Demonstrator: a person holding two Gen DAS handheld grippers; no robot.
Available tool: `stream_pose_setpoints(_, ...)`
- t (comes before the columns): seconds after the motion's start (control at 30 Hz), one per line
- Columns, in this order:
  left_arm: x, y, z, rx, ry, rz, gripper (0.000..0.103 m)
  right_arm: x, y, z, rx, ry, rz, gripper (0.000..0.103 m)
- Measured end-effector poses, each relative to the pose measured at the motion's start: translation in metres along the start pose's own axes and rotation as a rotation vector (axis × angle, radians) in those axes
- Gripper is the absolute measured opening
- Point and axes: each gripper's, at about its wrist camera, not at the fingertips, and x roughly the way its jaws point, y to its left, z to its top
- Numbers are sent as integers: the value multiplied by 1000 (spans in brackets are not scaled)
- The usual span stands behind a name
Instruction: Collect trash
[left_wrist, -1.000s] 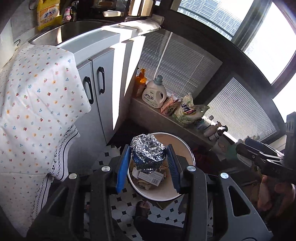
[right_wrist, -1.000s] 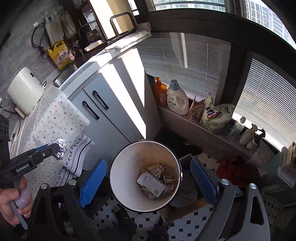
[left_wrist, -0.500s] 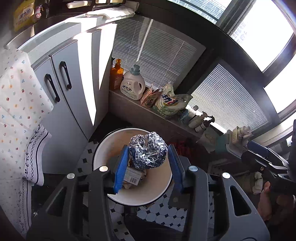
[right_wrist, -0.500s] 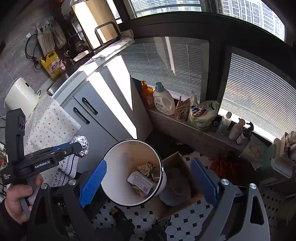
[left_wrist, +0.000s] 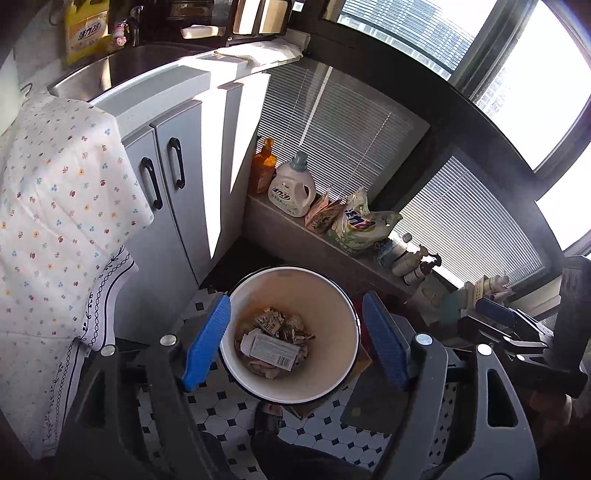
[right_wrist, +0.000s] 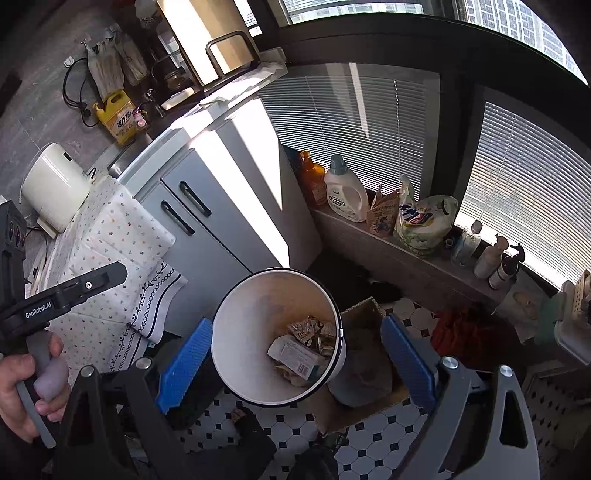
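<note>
Kitchen floor tiles surround the white bin (left_wrist: 295, 387), over which the left gripper (left_wrist: 295, 343) hangs spread and empty — paper trash (left_wrist: 273, 345) lies at its bottom — so the next move is likely fetching another piece.

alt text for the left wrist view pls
The open left tool hangs empty above a white bin holding crumpled trash. Grey cabinets and a floral cloth stand left; bottles line the window ledge behind.
</note>
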Motion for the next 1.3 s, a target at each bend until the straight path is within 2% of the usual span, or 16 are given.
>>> stream_pose_setpoints(0.23, -57, 37, -5, -68, -86, 50, 85, -19, 41, 15, -49, -30, 17, 95)
stream_pose_setpoints(0.4, -117, 66, -11, -108, -183, 98, 97, -39, 88, 20, -99, -67, -2, 95)
stream_pose_setpoints(0.67, -209, 118, -34, -133, -256, 172, 97, -79, 170, 17, -125, -141, 24, 95)
stream_pose_setpoints(0.93, -296, 152, -72, -140, -335, 226, 97, -130, 235, -7, -146, -202, 32, 95)
stream_pose_setpoints(1.3, -373, 170, -133, -131, -395, 248, 97, -190, 297, -60, -191, -263, 82, 95)
